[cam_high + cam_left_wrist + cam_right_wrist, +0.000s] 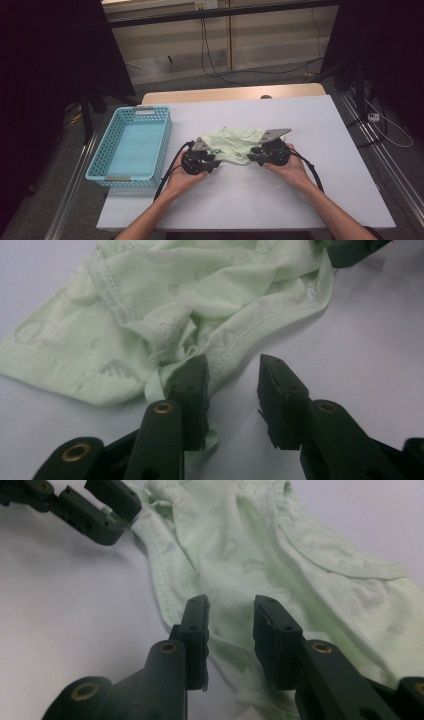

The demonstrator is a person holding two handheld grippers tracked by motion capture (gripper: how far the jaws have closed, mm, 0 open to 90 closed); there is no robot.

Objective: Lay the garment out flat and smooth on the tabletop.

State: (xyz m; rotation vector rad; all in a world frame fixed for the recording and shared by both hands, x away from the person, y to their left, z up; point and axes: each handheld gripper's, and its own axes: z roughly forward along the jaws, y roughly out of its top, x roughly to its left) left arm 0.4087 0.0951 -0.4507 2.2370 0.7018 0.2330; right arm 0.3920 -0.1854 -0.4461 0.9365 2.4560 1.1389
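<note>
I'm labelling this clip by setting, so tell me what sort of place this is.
Probably a lab or studio set up for recording. A white table stands between dark curtains, cables trail over the bare floor, and only a blue basket and a green garment are laid out.

No readable text, label, brand or number anywhere. Faint printed shapes on the pale green garment, no letters among them.

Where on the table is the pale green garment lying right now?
In the high view the pale green garment lies crumpled near the table's middle, between the left claw and right claw, right of the blue basket.
</note>
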